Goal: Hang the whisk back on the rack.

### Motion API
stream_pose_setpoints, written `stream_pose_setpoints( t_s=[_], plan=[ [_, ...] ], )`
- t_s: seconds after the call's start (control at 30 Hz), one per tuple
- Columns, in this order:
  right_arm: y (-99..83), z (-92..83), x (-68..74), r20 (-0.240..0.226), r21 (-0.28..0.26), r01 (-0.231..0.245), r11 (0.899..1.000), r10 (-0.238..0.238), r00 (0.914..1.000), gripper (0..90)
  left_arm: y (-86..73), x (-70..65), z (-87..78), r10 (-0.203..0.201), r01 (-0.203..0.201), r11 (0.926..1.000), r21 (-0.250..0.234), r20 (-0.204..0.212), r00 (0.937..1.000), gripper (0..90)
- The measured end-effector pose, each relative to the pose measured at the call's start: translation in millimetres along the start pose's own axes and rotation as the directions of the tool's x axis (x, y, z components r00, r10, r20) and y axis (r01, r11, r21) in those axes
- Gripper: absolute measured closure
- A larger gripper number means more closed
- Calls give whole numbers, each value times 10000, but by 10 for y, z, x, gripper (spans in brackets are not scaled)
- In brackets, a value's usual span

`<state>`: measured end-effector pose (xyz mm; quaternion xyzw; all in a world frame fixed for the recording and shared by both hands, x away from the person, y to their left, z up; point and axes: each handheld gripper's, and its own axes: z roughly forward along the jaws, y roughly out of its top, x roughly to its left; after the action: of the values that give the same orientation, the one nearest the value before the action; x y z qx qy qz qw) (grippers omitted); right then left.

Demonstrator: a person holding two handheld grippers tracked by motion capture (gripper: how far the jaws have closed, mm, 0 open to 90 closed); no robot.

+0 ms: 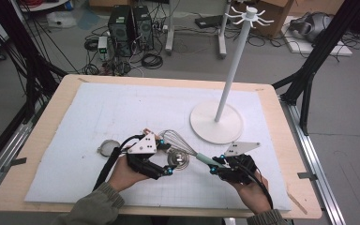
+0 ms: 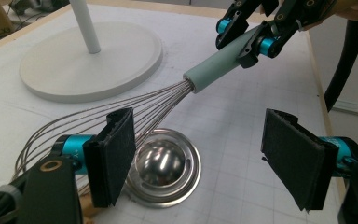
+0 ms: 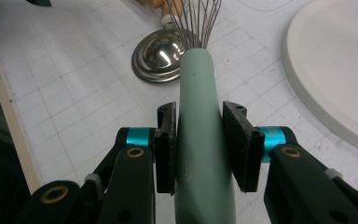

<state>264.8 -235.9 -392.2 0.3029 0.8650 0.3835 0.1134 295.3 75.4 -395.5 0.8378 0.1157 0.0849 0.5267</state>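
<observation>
Whisk (image 3: 200,116), mint-green handle, steel wires

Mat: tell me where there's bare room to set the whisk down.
Free: the mat's far-left stretch, between the strainer and the far edge, and the near strip in front of both hands. Crowded: the middle, with whisk, steel dome and stand base close together.

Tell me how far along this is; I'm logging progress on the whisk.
Done: the right tongs are clamped on the whisk by its green handle. In hand: the left tongs stand open beside the wires, above a steel dome lid. Left: probably hanging it on the white stand, whose hooks look bare.
</observation>
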Motion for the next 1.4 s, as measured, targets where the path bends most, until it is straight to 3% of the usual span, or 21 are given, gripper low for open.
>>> stream_pose_setpoints(
  t_s=[0.23, 0.57, 0.87, 1.27, 1.4],
  plan=[
    [72, -17, 79, 128, 69, 282, 9996, -283, 9995, 666, 64, -7, 167, 189, -187, 9998, -76, 289, 9994, 305],
    [200, -59, 143, 295, 279, 665, 9974, -674, 9973, 666, 103, 2, 406, 421, -416, 9990, -140, 375, 9984, 351],
    [350, -89, 196, 375, 593, 978, 9934, -1002, 9943, 666, 185, -9, 505, 751, -749, 9972, -58, 483, 9960, 366],
    [577, -135, 272, 497, 1075, 1744, 9788, -1805, 9823, 666, 253, -19, 661, 1160, -1168, 9929, 235, 338, 9927, 412],
    [612, -132, 317, 570, 1138, 1956, 9741, -2030, 9775, 665, 272, -18, 678, 1431, -1440, 9892, 266, 331, 9892, 477]
  ],
)
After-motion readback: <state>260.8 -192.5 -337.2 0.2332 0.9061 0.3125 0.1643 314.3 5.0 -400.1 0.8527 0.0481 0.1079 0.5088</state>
